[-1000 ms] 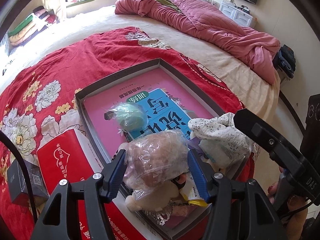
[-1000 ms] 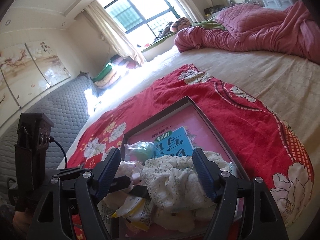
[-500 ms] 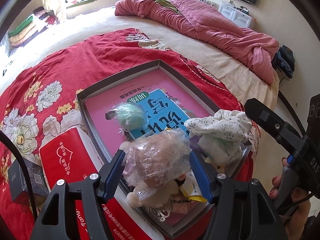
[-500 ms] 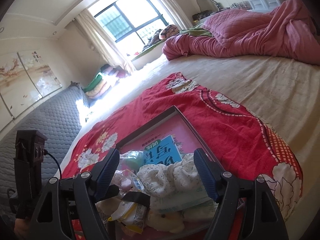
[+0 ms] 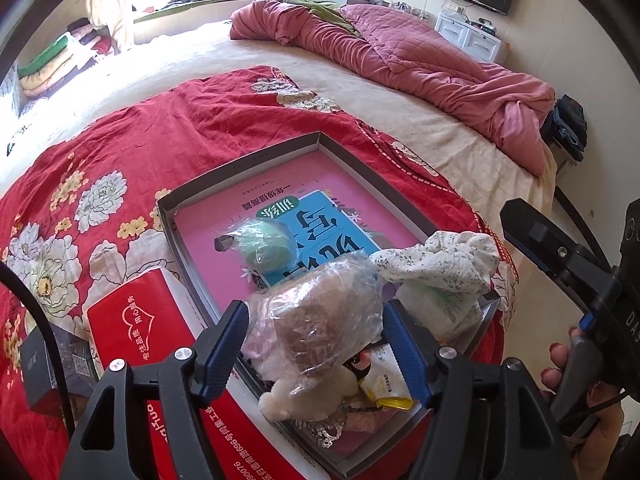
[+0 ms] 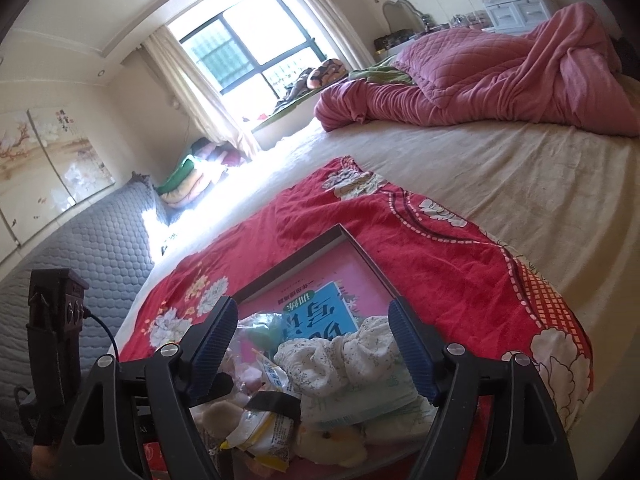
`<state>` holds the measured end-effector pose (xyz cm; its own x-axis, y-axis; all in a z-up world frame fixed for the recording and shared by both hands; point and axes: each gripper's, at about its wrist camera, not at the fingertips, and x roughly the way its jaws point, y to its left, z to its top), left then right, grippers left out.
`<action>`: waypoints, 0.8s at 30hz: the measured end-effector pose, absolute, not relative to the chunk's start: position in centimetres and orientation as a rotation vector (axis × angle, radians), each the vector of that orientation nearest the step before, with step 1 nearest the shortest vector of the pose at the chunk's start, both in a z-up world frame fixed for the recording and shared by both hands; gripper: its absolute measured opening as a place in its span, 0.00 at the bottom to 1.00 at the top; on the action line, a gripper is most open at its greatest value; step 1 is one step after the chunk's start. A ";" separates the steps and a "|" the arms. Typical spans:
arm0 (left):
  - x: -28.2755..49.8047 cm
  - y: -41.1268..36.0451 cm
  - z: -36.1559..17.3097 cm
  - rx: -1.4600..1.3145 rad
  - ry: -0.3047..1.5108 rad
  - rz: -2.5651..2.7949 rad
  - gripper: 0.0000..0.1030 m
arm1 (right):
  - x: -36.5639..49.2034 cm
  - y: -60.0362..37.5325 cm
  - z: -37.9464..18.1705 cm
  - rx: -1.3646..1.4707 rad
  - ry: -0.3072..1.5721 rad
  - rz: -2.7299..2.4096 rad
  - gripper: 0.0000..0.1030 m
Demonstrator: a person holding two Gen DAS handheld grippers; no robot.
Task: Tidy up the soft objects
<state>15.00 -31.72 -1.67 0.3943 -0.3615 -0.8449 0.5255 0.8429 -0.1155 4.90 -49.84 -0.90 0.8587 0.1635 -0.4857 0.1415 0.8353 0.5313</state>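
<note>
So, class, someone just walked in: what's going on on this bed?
A person holds a tool in each hand over a grey tray on the red floral cloth. The left tool, whose jaws have just been opening, straddles a plastic-wrapped plush toy in the tray. The right tool hangs open over a white floral cloth beside it.

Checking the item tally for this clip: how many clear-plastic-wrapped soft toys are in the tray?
2: a green one lying on the blue book, and a brown one atop the pile at the tray's near end. Others may be buried underneath.
</note>
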 end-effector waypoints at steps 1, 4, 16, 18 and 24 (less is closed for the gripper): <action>15.2 -31.7 -1.6 0.177 1.018 -0.564 0.68 | 4.9 -49.8 -0.9 0.591 0.549 0.011 0.77; 16.0 -31.9 -1.9 0.181 1.023 -0.554 0.69 | 5.0 -49.7 -1.0 0.585 0.560 0.012 0.77; 16.3 -30.7 -1.8 0.135 1.028 -0.540 0.69 | 4.8 -49.3 -0.4 0.549 0.556 -0.024 0.77; 16.0 -30.4 -1.3 0.141 1.009 -0.536 0.70 | 4.8 -48.8 0.1 0.523 0.557 -0.048 0.77; 15.0 -29.8 0.3 0.152 0.961 -0.528 0.73 | 4.6 -46.9 1.3 0.472 0.562 -0.114 0.77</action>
<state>14.95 -29.79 0.32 0.4579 -0.3609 -0.8124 0.4925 0.8638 -0.1061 4.57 -46.89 1.28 0.8432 0.0226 -0.5372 0.2306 0.8874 0.3992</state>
